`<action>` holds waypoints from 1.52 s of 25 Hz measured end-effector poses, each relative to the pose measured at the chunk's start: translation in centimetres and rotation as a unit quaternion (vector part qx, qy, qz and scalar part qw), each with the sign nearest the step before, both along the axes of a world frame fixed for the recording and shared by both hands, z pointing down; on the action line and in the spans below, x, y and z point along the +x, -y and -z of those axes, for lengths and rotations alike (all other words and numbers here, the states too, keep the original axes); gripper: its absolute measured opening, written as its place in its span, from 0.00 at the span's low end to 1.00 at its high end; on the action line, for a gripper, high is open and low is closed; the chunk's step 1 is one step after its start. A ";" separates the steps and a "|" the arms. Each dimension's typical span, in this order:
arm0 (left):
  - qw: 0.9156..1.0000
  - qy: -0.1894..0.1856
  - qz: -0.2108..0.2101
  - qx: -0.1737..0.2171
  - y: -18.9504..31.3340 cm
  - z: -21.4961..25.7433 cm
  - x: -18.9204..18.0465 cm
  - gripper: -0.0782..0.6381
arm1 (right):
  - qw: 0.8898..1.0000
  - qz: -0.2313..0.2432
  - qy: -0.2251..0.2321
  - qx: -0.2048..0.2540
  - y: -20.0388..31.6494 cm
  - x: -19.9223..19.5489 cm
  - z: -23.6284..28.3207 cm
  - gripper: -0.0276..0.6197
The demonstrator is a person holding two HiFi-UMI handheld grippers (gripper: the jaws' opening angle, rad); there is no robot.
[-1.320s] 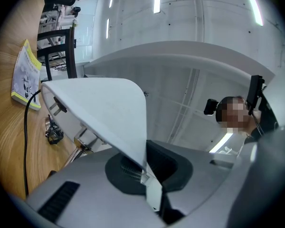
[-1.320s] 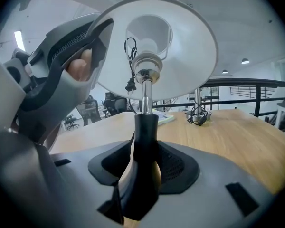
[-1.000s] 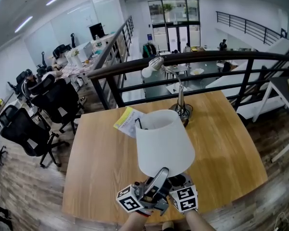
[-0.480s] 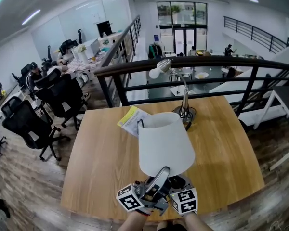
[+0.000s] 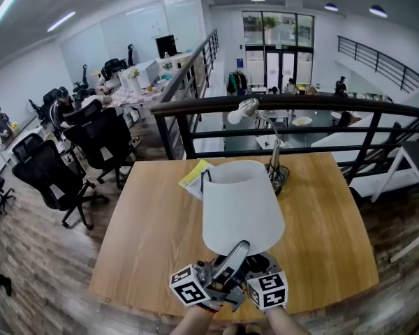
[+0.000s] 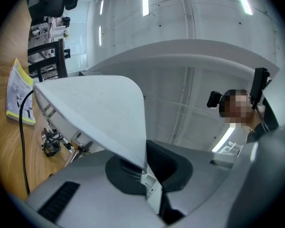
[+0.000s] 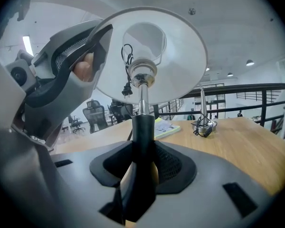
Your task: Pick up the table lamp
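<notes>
White shade (image 5: pixel 241 204) of the table lamp (image 7: pixel 147 65) fills the near middle of the wooden tabletop (image 5: pixel 146 236), close to the person's edge, with the lamp's foot hidden from the head view under the shade and the two tools. The left hand-held gripper (image 6: pixel 145 167) points upward and has its jaws closed tight on the thin lower rim of the shade, the rim pinched between the pads. The right hand-held gripper (image 7: pixel 142 144) sits lower and is clamped on the stem (image 7: pixel 143 122), its jaws gripping the black sleeve just beneath the chrome section that runs up into the shade. A black cord (image 5: pixel 204 179) shows at the shade's far rim, beside a yellow booklet (image 5: pixel 194 176) lying flat on the wood. Toward the far edge of the tabletop stands a chrome desk lamp (image 5: pixel 274 162), its head leaning left over the dark railing (image 5: pixel 321 107). Black office chairs (image 5: pixel 52 180) stand on the floor off to the left, well apart from the tabletop.
</notes>
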State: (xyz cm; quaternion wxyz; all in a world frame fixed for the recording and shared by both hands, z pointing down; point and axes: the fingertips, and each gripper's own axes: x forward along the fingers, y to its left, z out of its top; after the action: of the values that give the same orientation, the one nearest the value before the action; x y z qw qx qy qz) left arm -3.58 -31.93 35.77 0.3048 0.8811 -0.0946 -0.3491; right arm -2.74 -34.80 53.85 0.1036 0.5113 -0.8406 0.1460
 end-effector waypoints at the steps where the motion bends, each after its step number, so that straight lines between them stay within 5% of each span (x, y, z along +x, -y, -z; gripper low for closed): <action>1: 1.000 0.002 0.003 0.003 0.0 0.3 0.0 0.12 | 1.000 0.002 0.003 0.001 0.0 -0.1 0.3 0.27; 38: 0.993 0.010 0.054 0.106 1.2 10.7 0.2 0.12 | 0.994 0.047 0.025 0.096 4.5 -0.5 11.5 0.27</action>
State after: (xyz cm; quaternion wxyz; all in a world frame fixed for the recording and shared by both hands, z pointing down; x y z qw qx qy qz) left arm -3.37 -33.17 25.02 0.1896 0.9054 -0.1077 -0.3643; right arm -3.25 -39.30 42.30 0.0398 0.4748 -0.8762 0.0726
